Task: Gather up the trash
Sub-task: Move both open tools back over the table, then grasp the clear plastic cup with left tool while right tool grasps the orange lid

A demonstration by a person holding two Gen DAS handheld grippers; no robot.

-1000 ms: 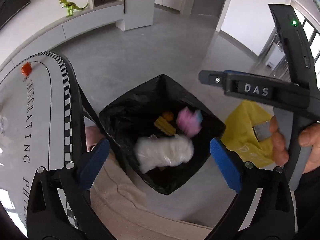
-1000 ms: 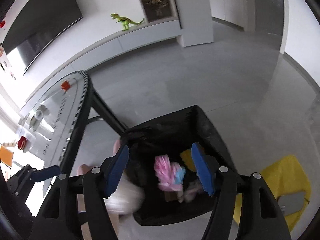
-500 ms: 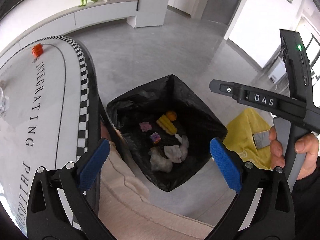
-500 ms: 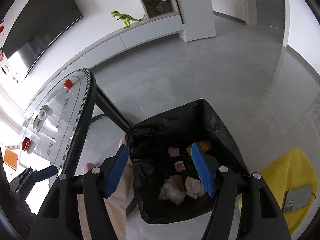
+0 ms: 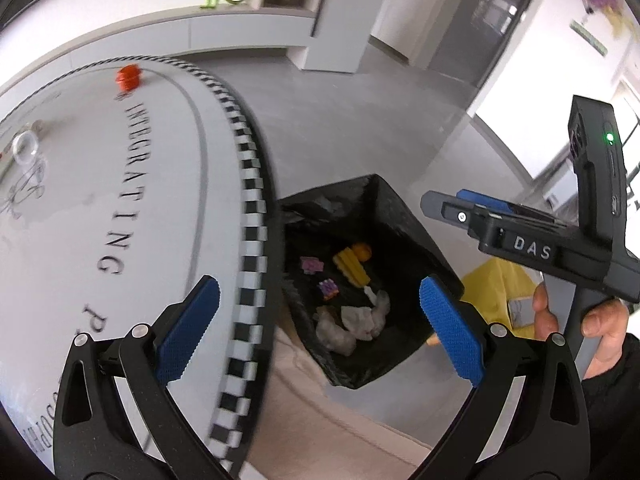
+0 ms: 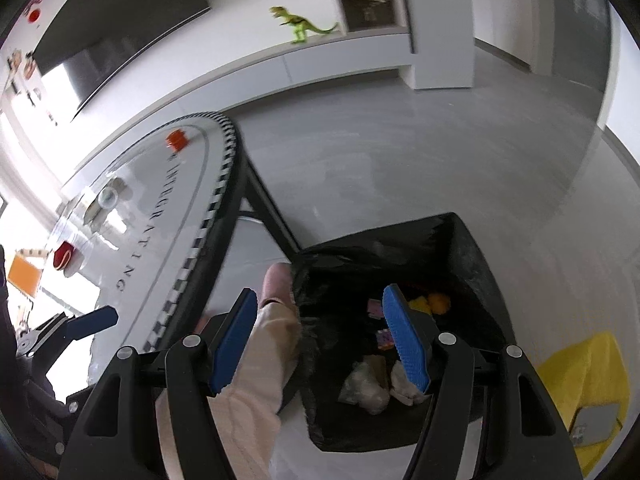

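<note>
Left gripper (image 5: 316, 312): jaws apart, nothing between them, above the table edge (image 5: 252, 208).
Right gripper (image 6: 320, 344): jaws apart, empty, over the bin.
Trash bin (image 5: 404, 216): black-lined, on the floor beside the table.
Trash (image 5: 352, 322): crumpled white wads at the bin's bottom.

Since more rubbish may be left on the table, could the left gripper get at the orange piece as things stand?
Probably yes: the left gripper is open and empty, and the table shows nothing standing between it and the orange piece.
</note>
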